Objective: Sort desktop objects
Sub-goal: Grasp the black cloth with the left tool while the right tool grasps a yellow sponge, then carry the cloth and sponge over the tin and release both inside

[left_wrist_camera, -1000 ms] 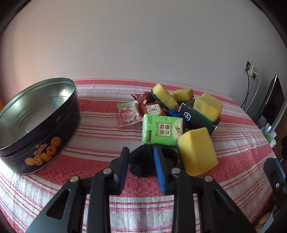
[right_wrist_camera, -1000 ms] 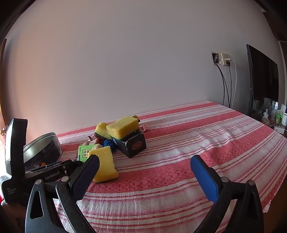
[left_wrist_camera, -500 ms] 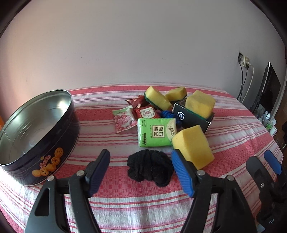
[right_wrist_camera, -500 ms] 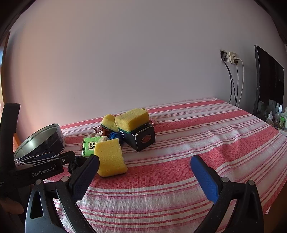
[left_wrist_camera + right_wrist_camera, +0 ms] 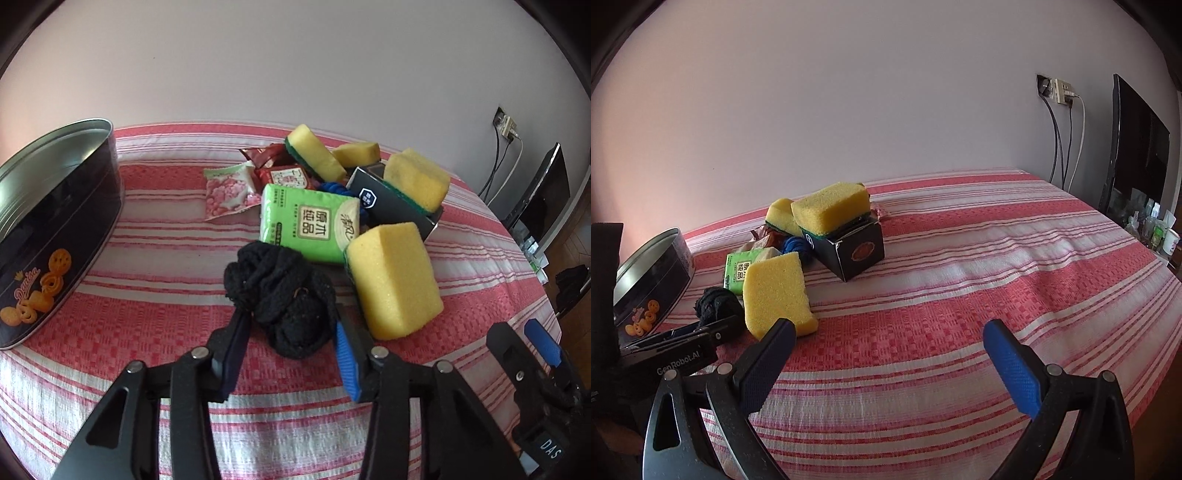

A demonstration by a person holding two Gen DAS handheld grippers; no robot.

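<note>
A black knitted cloth bundle [image 5: 284,291] lies on the red striped tablecloth [image 5: 155,295]. My left gripper [image 5: 288,325] has its fingers on both sides of the bundle, closed against it. Behind it lie a green tissue pack [image 5: 310,221], a yellow sponge [image 5: 393,280], snack packets [image 5: 229,188], a black box [image 5: 391,201] with a sponge on it and more sponges. The round cookie tin [image 5: 55,214] stands at left, open. My right gripper [image 5: 886,343] is open and empty over bare cloth; the bundle also shows in the right wrist view [image 5: 716,304].
A wall socket with cables [image 5: 1060,92] and a dark monitor [image 5: 1137,147] are at the right. Small bottles and a cup [image 5: 1156,229] stand beyond the table's right edge. The table's front edge is near both grippers.
My left gripper was shut on the bundle, then opened wide and drew back, and now has come forward and closed on the bundle again. The right gripper stayed open, turning slightly.
</note>
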